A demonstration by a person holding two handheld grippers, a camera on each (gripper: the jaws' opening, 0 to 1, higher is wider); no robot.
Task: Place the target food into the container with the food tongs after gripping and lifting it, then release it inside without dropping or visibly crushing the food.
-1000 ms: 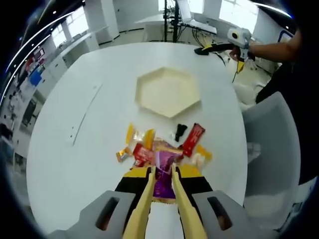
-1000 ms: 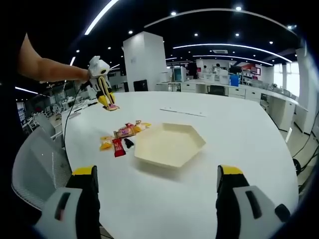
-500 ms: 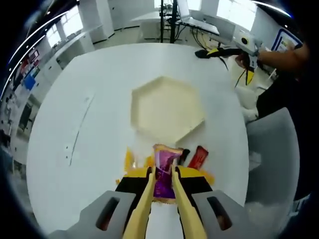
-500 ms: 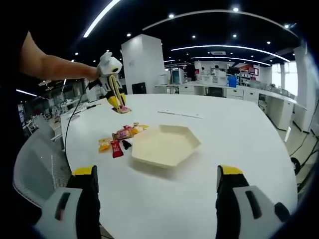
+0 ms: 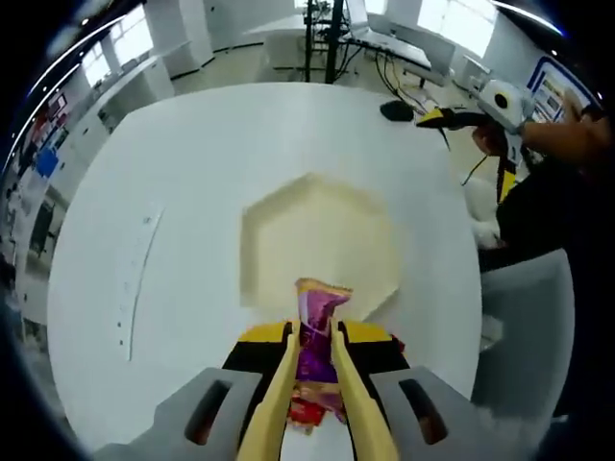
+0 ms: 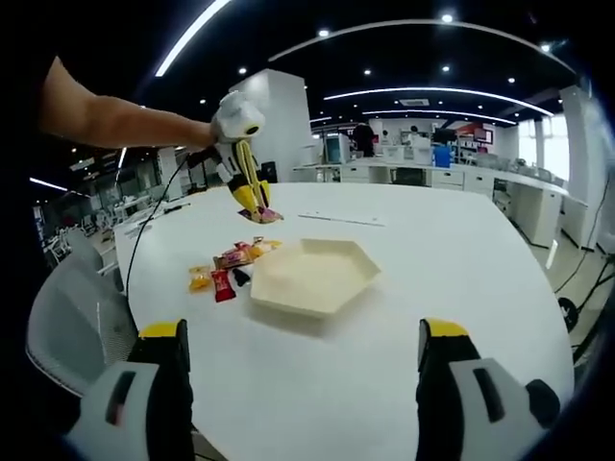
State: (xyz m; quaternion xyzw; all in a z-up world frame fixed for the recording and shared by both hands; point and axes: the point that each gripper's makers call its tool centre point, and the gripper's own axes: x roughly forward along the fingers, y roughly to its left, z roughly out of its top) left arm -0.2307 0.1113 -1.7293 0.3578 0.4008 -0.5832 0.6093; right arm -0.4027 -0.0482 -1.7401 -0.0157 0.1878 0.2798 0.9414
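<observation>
My left gripper [image 5: 313, 336] is shut on yellow food tongs [image 5: 288, 384], and the tongs pinch a purple snack packet [image 5: 316, 331]. The packet hangs in the air over the near rim of the cream hexagonal container [image 5: 317, 245]. In the right gripper view the left gripper [image 6: 258, 206] holds the purple packet [image 6: 266, 215] above the table, just left of the container [image 6: 309, 276]. A pile of wrapped snacks [image 6: 223, 271] lies beside the container's left side. My right gripper [image 6: 303, 379] stands open, low and near the table's front edge, with nothing between its jaws.
The round white table [image 5: 192, 182] carries a thin white strip [image 5: 135, 279] on the left. A grey chair [image 6: 67, 327] stands at the table's left in the right gripper view. A person's arm [image 6: 106, 120] reaches in from the left. Desks and equipment stand behind.
My left gripper has carried the purple packet forward, from above the snack pile to above the container's near rim. The right gripper has stayed open and nearly still.
</observation>
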